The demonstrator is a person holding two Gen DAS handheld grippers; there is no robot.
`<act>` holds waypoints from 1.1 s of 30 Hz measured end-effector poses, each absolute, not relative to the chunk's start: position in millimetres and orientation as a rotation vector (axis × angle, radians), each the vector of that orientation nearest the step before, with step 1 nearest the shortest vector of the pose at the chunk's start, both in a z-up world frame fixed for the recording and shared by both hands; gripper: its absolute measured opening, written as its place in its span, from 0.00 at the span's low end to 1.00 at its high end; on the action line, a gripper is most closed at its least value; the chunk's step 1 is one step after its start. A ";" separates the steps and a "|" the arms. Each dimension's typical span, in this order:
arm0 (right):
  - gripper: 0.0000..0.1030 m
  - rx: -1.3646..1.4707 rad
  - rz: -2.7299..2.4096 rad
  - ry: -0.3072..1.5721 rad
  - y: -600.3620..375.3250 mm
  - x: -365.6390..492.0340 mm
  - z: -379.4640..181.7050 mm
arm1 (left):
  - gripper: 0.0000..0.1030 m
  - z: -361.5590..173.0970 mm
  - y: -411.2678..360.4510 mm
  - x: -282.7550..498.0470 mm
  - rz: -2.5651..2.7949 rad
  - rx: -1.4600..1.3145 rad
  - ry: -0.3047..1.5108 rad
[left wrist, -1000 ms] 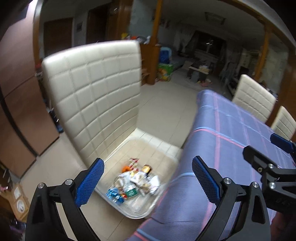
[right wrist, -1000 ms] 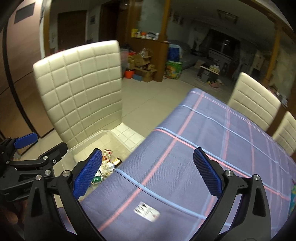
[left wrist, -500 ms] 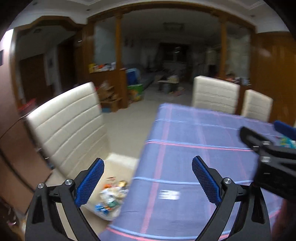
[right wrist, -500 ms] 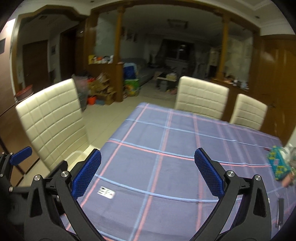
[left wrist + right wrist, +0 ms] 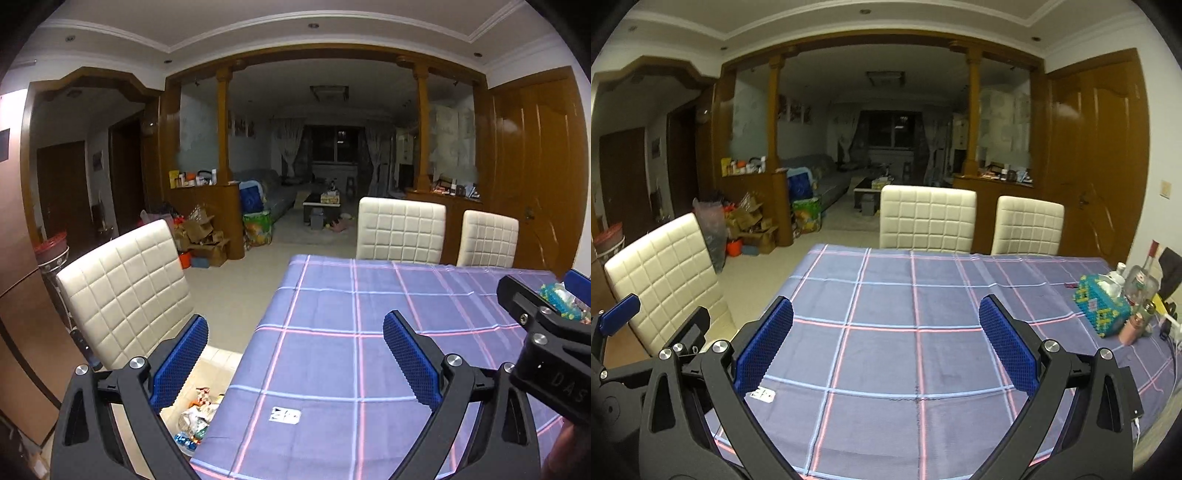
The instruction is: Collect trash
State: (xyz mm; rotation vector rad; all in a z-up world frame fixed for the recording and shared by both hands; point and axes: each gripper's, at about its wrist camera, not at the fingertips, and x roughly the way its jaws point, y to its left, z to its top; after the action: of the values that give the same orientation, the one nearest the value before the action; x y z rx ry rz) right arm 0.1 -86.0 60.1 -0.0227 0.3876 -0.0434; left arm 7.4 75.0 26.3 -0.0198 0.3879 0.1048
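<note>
Both tools are spread wide and hold nothing: the left gripper and the right gripper hover over the near edge of the plaid tablecloth. 1 small white wrapper lies flat on the cloth near its left edge. Left of the table, a clear bin on the floor holds crumpled trash, beside a cream chair.

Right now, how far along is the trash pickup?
Mostly done, it seems: wrappers already lie in the clear bin on the floor by the chair. Neither the left gripper nor the right gripper holds anything. One small white wrapper is left on the tablecloth.
</note>
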 end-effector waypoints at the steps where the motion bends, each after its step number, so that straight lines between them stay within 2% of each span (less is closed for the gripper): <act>1: 0.96 -0.020 -0.053 0.380 -90.0 -2.1 61.8 | 0.91 28.2 72.5 6.3 0.106 -0.018 0.375; 14: 0.96 -0.005 -0.091 0.338 -115.4 -17.3 68.3 | 0.91 37.2 46.8 -7.0 0.073 0.030 0.332; 33: 0.96 0.013 -0.121 0.324 -127.3 -27.5 66.6 | 0.91 40.1 51.3 -12.5 0.093 0.013 0.326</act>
State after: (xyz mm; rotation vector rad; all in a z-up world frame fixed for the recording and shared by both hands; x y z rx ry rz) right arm -27.5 -127.3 66.6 0.0130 0.3235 -0.1206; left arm -12.5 51.3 40.1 0.0130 0.3264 0.0932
